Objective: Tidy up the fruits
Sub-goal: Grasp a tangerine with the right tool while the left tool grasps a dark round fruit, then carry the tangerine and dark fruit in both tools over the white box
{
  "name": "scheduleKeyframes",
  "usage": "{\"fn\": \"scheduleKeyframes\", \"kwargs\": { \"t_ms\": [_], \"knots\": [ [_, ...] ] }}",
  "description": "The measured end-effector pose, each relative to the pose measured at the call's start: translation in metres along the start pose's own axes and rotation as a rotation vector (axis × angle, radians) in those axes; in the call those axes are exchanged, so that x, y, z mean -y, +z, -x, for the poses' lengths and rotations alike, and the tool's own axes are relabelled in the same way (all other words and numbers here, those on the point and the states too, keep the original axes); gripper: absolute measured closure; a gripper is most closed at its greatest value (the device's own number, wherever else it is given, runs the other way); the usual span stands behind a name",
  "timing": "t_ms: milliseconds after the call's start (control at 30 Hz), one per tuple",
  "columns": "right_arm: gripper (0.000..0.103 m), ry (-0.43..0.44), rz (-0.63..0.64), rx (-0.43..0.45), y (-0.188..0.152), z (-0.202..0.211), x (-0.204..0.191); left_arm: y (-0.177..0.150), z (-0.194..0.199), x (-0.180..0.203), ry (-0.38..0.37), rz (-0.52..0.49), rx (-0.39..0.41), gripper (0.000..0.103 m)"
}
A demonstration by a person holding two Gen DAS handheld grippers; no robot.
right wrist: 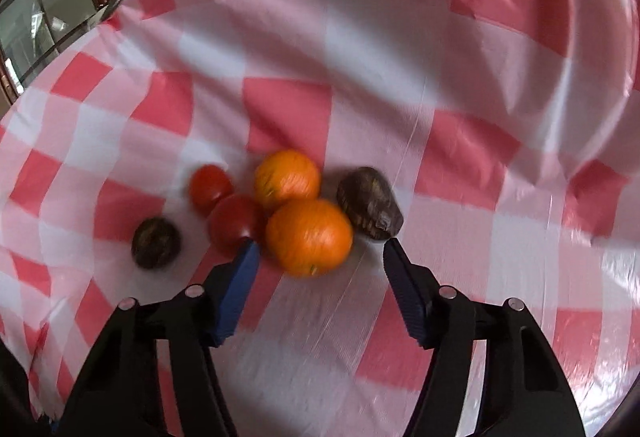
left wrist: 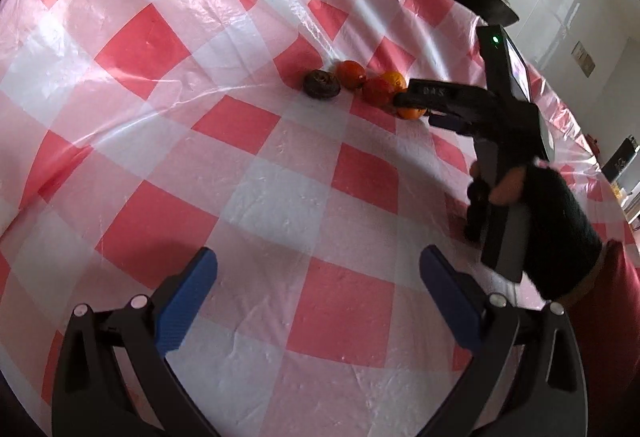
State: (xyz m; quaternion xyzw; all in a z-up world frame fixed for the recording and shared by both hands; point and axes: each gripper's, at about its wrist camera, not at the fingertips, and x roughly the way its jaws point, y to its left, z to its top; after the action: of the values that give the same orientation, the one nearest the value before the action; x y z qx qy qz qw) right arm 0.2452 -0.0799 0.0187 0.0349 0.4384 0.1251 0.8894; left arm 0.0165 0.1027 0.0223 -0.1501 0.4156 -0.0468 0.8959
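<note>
the fruits sit bunched together on the red-and-white checked plastic tablecloth [right wrist: 400,49], well in from the table's edges. the right gripper [right wrist: 318,243] stands half wide, its blue pads either side of the near round orange fruit [right wrist: 309,237] but not pressing it. behind that lies a second orange [right wrist: 287,179]; to its left two red tomatoes [right wrist: 234,223] [right wrist: 210,187] touch each other. a dark wrinkled round fruit [right wrist: 155,243] sits apart on the left, a dark oval one [right wrist: 370,203] on the right. the left gripper [left wrist: 318,257] hangs wide over bare cloth — nothing between its pads.
</note>
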Motion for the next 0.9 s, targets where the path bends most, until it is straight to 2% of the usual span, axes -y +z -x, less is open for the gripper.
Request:
{"fn": "scheduleKeyframes", "kwargs": {
  "t_ms": [33, 133, 267, 367, 400, 467, 533, 600, 667, 800, 900],
  "knots": [
    [0.042, 0.008, -0.009, -0.008, 0.003, -0.004, 0.002, 0.003, -0.003, 0.003, 0.006, -0.017, -0.011, 0.002],
    [0.061, 0.103, -0.021, -0.026, 0.003, -0.005, 0.008, 0.021, -0.02, 0.01, 0.016, -0.071, -0.057, 0.002],
    [0.061, 0.112, -0.053, -0.012, -0.014, 0.011, 0.016, 0.064, -0.056, 0.01, 0.06, -0.059, -0.06, 0.002],
    [0.061, 0.129, -0.102, 0.009, -0.027, 0.028, 0.029, 0.094, -0.086, 0.016, 0.105, -0.083, -0.056, 0.006],
    [0.061, 0.14, -0.117, 0.018, -0.032, 0.034, 0.033, 0.105, -0.097, 0.022, 0.131, -0.111, -0.056, 0.013],
    [0.061, 0.142, -0.133, 0.029, -0.038, 0.04, 0.04, 0.116, -0.112, 0.034, 0.163, -0.155, -0.054, 0.017],
    [0.061, 0.127, -0.133, 0.03, -0.044, 0.039, 0.045, 0.126, -0.128, 0.043, 0.214, -0.195, -0.058, 0.032],
    [0.061, 0.132, -0.144, 0.028, -0.047, 0.042, 0.047, 0.134, -0.138, 0.049, 0.252, -0.219, -0.052, 0.041],
    [0.061, 0.11, -0.134, 0.041, -0.051, 0.046, 0.046, 0.137, -0.139, 0.048, 0.261, -0.219, -0.037, 0.06],
    [0.061, 0.104, -0.142, 0.04, -0.06, 0.056, 0.046, 0.123, -0.121, 0.039, 0.231, -0.18, -0.018, 0.062],
    [0.061, 0.105, -0.134, 0.038, -0.077, 0.071, 0.043, 0.09, -0.079, 0.038, 0.208, -0.175, 0.036, 0.062]
  ]
}}
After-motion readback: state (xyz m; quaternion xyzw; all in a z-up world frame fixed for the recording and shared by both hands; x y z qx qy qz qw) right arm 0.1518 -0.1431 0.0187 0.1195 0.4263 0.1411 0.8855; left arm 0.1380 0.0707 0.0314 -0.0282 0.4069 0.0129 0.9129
